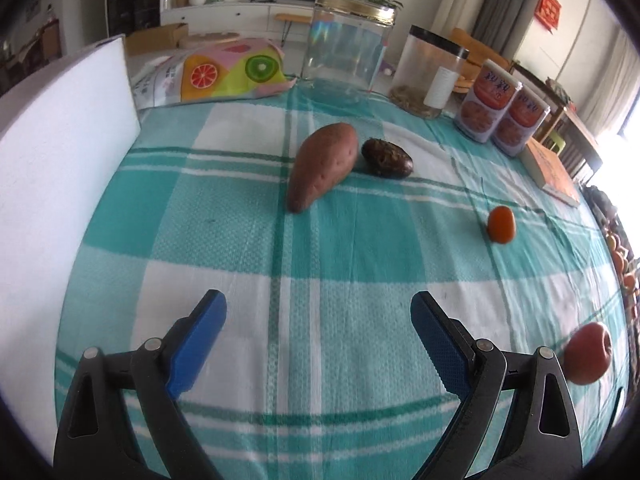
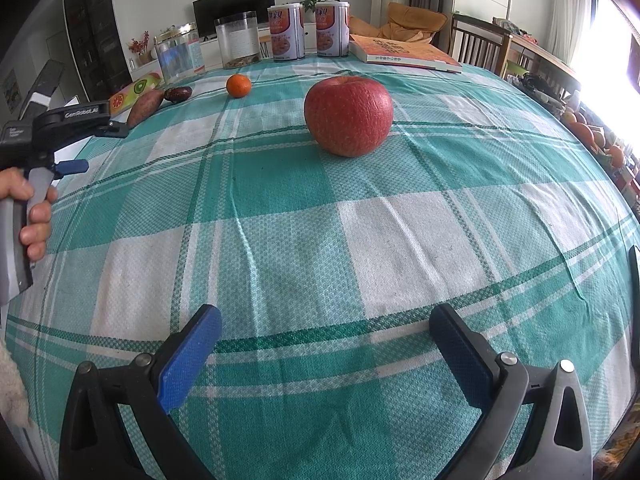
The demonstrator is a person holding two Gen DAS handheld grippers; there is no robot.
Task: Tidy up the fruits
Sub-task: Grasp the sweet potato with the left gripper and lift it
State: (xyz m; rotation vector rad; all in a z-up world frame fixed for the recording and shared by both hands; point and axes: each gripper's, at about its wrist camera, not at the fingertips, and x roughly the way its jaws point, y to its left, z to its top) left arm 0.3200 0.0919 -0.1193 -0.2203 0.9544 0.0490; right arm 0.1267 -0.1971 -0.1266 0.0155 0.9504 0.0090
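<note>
- Left wrist view, 9 o'clock: a white foam board (image 1: pixel 60 184) stands upright along the edge of the teal-and-white checked tablecloth (image 1: pixel 224 232).
- 11 o'clock: a flat fruit-printed packet (image 1: pixel 224 74) lies at the far edge.
- 12 o'clock: a reddish-brown sweet potato (image 1: pixel 322 166) lies on the cloth, touching or just beside a dark wrinkled oval fruit (image 1: pixel 387 158) (contact cannot be confirmed).
- Behind them stand a clear gold-rimmed jar (image 1: pixel 348 44) and a clear black-lidded canister (image 1: pixel 430 74).
- 1 o'clock: two orange-labelled tins (image 1: pixel 502 108) stand side by side; an orange-covered book (image 1: pixel 554 170) lies just beyond.
- 3 o'clock: a small orange tangerine (image 1: pixel 501 224) sits alone, well apart from the potato.
- 4 o'clock: a large red apple (image 1: pixel 588 354) rests near the cloth's right edge.
- 6 o'clock: the left gripper (image 1: pixel 319 312) hovers over bare cloth, blue-padded jaws spread wide, holding nothing.
- Right wrist view, 9 o'clock: the left gripper (image 2: pixel 80 148) is seen side-on, the person's left hand (image 2: pixel 32 208) wrapped round its handle.
- 12 o'clock: the apple (image 2: pixel 348 114) sits upright ahead of the right gripper (image 2: pixel 326 322), apart from it; the tangerine (image 2: pixel 238 85) lies at 11 o'clock, the potato (image 2: pixel 145 109) and dark fruit (image 2: pixel 178 93) further left.
- 6 o'clock: the right gripper's jaws are spread wide and empty.
</note>
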